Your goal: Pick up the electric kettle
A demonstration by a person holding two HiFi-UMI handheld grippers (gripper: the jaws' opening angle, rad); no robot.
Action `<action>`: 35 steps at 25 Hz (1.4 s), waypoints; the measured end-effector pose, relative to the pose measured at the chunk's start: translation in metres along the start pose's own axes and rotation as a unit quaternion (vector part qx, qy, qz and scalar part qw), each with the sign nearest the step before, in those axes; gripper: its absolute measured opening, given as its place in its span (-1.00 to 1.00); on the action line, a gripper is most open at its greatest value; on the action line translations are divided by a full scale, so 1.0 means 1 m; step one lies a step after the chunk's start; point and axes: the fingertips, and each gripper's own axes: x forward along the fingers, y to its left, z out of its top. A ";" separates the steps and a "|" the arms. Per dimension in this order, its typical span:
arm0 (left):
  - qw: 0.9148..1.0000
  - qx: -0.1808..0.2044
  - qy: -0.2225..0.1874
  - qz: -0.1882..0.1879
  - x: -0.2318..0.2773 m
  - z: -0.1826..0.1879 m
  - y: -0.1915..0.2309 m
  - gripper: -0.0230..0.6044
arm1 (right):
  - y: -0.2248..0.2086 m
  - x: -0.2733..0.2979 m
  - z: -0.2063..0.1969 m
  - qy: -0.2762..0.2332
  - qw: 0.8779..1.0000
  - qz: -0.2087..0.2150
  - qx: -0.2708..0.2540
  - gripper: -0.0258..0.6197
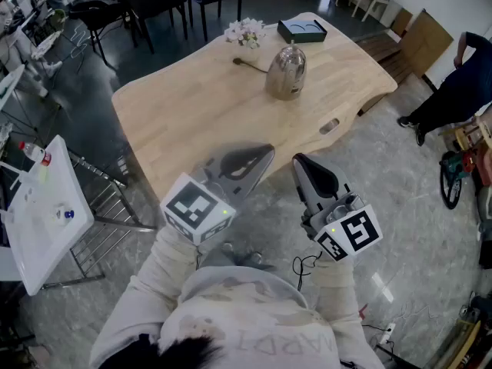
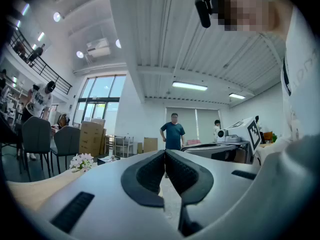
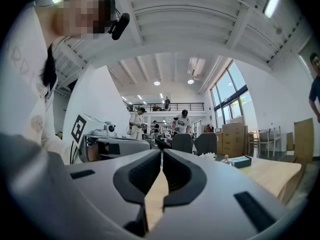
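Fingers (image 2: 187, 176) of the left gripper (image 1: 261, 156) and of the right gripper (image 1: 302, 166) are pressed together with nothing between them, both held level short of the table (image 1: 184, 121). The kettle (image 1: 287, 73) stands well apart, on the table's far half. The pickup looks not yet begun; next, a gripper must reach forward and open to take it.

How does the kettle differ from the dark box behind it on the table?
The kettle is shiny silver and rounded; the dark box is flat and rectangular. The kettle stands tall near the middle of the tabletop, while the dark box lies low by the far edge. Both rest on the wooden table.
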 end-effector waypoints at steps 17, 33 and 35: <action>1.000 0.001 0.000 -0.008 -0.011 -0.001 0.011 -0.89 | 0.006 0.013 -0.002 -0.005 1.000 -0.003 0.015 -0.84; 0.998 -0.020 0.004 -0.058 -0.003 -0.019 0.026 -0.89 | -0.014 0.030 -0.032 0.052 0.997 -0.045 0.016 -0.62; 0.998 -0.021 0.005 -0.059 0.007 -0.022 0.030 -0.89 | -0.025 0.034 -0.038 0.059 0.997 -0.045 0.015 -0.59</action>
